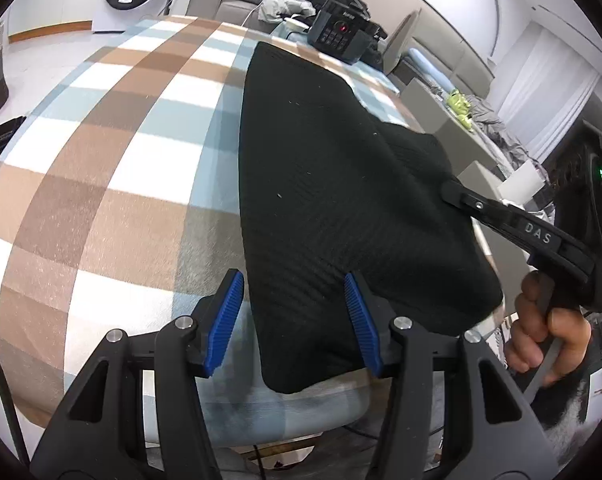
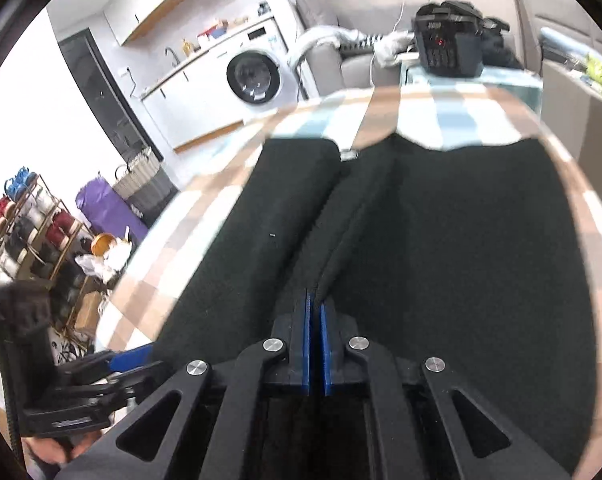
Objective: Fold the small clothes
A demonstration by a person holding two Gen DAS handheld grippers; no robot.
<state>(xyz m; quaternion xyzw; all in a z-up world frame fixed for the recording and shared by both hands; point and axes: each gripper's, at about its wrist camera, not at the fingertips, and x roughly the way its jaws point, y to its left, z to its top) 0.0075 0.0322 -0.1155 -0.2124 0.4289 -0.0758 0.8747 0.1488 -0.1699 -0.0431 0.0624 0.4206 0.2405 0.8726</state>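
The checked cloth point(image 1: 101, 152) covers the table, and the black garment point(image 1: 321, 184) lies on it with its long axis running away from the person. The right gripper point(image 2: 315, 312) is closed on a raised fold of the garment at the near right edge. The left gripper point(image 1: 297, 320) stands half open astride the near left corner, pinching nothing; I judge the right one is placed to carry the fold across.
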